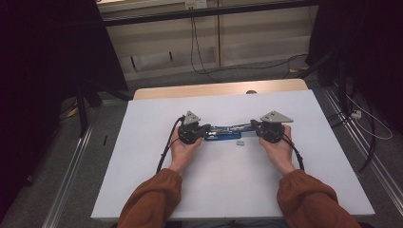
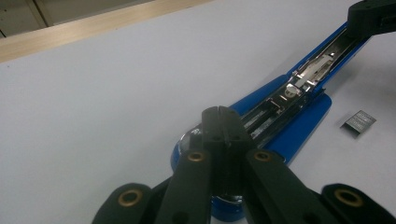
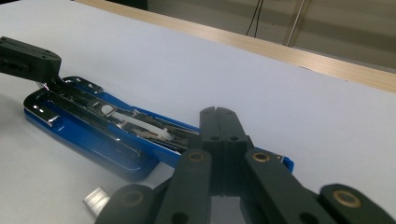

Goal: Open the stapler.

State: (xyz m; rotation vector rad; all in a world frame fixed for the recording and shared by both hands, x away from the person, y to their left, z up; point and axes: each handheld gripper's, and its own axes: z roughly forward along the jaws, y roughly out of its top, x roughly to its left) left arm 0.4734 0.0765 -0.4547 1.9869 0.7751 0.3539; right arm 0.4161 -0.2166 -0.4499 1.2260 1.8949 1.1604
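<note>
the blue stapler [image 1: 227, 132] lies swung open mid worktop [image 1: 142, 180], tray bare as far as i can see, and the staple strip [image 1: 240, 142] sits loose just beside it, so loading looks still to do. left tongs [image 2: 219, 114] and right tongs [image 3: 218, 115] are both clenched, each pressing on one end, though what they touch is hidden.

The opened stapler [image 1: 228, 131] is laid crosswise at the middle of the table [image 1: 142, 156]. The left gripper [image 1: 205, 129] is set at the stapler's left end, the right gripper [image 1: 254, 125] at its right end. A strip of staples [image 1: 240, 142] is placed just in front of the stapler, towards its right end.
</note>
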